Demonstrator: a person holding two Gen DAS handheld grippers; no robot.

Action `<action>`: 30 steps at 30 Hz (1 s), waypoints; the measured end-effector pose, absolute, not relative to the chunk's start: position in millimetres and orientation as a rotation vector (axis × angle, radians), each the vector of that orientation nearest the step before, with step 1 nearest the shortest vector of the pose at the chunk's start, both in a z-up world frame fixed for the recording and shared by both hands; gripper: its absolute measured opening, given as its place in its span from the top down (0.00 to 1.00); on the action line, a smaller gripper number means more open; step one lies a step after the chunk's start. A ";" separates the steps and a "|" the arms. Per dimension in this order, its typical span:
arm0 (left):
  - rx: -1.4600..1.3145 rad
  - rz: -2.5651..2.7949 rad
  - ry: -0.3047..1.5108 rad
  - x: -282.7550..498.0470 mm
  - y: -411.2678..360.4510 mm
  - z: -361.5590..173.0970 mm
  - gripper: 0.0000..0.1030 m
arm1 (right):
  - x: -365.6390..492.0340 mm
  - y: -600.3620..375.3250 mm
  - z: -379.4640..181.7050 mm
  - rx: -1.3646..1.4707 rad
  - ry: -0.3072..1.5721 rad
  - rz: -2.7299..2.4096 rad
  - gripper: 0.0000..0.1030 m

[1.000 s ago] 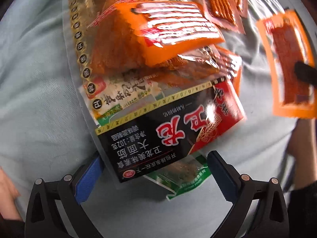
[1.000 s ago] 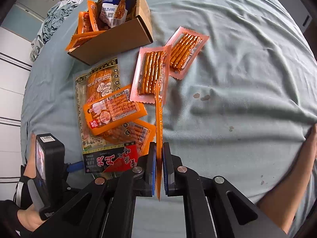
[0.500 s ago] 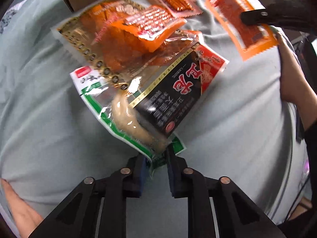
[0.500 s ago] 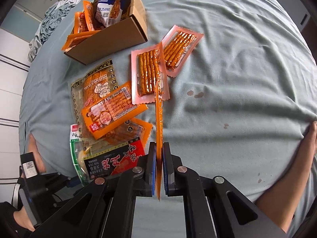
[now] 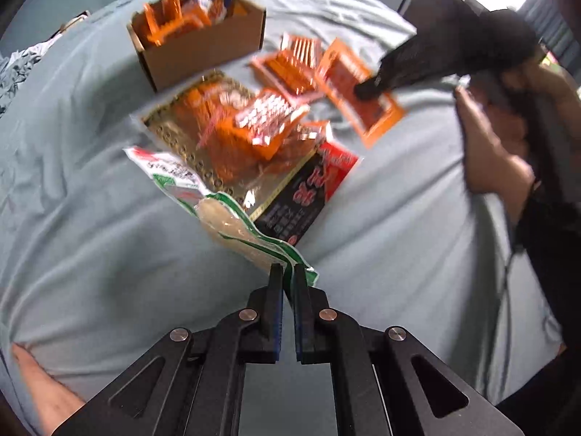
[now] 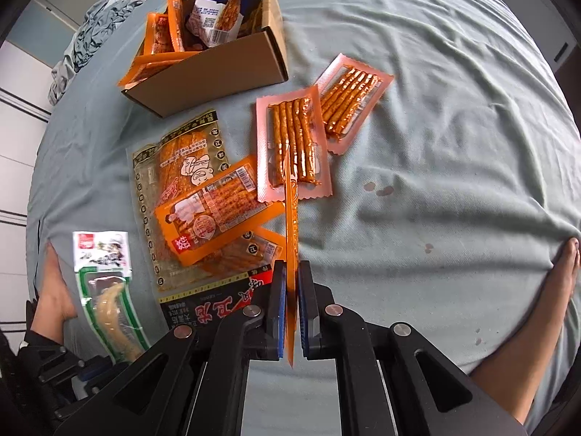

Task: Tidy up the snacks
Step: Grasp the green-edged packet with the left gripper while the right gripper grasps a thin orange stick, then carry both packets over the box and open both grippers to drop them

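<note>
Grey-blue bedsheet (image 6: 435, 116) fills both views, wrinkled, with a few small dark spots right of centre.

Cardboard box (image 6: 218, 69) sits at the far side, open top, stuffed with orange packets and a blue-and-white bag (image 6: 218, 11) standing upright. In the left wrist view the box (image 5: 203, 51) now shows in full; half a second ago only its lower corner was in frame, so that camera has pulled back and up.

Loose pile near the box: gold-bordered packet (image 6: 181, 152) lowest, orange packet with barcode (image 6: 218, 207) lying across it, black-and-red packet (image 6: 207, 309) at the near end. Two pink stick-snack packets (image 6: 294, 149) lie just beside the pile, overlapping at one edge.

Green-and-white packet (image 6: 105, 290): a second ago tucked under the black-and-red packet, now drawn out clear of the pile to its left. Left gripper (image 5: 288, 272) is clamped on the packet's near corner (image 5: 236, 218), fingers nearly together; it was wide apart a second ago.

Right gripper (image 6: 292, 272) pinches a thin orange packet (image 6: 290, 218) edge-on, standing vertical between the narrow fingers, as before. In the left wrist view that packet (image 5: 363, 91) hangs above the sheet, blurred.

Bare forearm (image 6: 526, 327) rests at the sheet's right edge.
</note>
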State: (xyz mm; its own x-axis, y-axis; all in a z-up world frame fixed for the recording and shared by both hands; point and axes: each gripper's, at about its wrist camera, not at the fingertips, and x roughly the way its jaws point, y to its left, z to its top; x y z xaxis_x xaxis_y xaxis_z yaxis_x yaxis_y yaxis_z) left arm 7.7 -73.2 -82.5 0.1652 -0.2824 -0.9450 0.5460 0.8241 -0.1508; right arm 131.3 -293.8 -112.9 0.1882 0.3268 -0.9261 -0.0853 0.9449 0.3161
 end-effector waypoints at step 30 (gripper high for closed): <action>0.038 -0.346 0.854 223.2 -67.0 14.9 0.96 | 126.7 -325.0 -93.6 0.342 1.303 0.310 0.96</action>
